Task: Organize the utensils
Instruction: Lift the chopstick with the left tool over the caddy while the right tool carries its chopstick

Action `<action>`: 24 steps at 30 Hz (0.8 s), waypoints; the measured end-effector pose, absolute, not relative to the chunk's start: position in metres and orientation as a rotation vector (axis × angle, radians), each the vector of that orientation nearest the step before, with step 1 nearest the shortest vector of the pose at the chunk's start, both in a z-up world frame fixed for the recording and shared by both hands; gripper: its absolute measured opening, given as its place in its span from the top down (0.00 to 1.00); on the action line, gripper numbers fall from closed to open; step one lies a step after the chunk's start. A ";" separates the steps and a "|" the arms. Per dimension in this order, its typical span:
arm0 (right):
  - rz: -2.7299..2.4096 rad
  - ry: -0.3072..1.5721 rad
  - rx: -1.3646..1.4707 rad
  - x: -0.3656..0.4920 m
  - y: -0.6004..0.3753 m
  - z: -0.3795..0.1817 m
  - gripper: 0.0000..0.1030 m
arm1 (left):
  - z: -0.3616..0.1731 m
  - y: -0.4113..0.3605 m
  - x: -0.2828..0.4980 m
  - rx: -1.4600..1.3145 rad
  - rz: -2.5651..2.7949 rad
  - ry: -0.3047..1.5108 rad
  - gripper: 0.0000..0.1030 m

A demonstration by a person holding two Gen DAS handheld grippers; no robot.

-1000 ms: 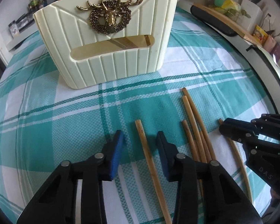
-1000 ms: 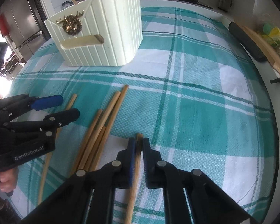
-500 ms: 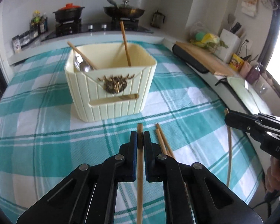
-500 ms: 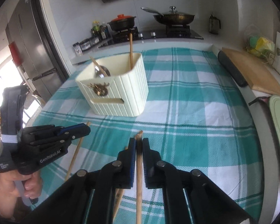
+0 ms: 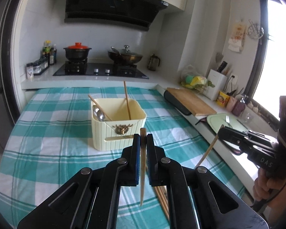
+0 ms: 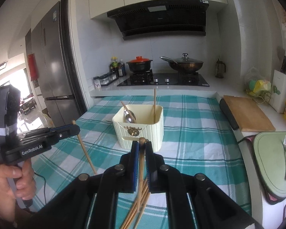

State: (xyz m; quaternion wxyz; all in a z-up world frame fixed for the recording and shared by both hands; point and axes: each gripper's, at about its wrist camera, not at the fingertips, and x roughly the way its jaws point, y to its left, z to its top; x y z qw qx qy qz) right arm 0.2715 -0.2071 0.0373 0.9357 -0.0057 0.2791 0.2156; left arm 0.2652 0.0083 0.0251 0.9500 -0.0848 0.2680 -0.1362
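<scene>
My left gripper [image 5: 143,136] is shut on a wooden chopstick [image 5: 142,181] that hangs down from its pads above the checked cloth. My right gripper [image 6: 142,143] is shut on another chopstick [image 6: 141,164]. Each gripper shows in the other's view, the left gripper [image 6: 76,128] and the right gripper [image 5: 222,131], both with a stick slanting down. Straight ahead stands the cream ribbed holder [image 5: 118,133] with a brass deer badge. Inside it are a metal spoon [image 5: 98,112] and an upright chopstick [image 5: 126,99]. Several loose chopsticks [image 6: 137,208] lie on the cloth below.
Behind the teal checked table [image 5: 47,147] runs a counter with a stove, a red-lidded pot [image 5: 77,51] and a wok [image 5: 124,56]. A wooden cutting board [image 6: 246,114] and a green tray [image 6: 268,160] holding a fork [image 6: 285,152] sit at the right. A fridge [image 6: 49,57] stands left.
The left gripper closed on a chopstick lying on the cloth. Both grippers then rose with their chopsticks and tipped upward, so the holder's inside and the kitchen wall came into view.
</scene>
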 end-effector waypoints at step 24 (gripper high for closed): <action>0.476 0.472 -0.046 0.281 -0.185 0.085 0.93 | 0.069 0.048 0.278 -0.187 -0.258 0.472 0.96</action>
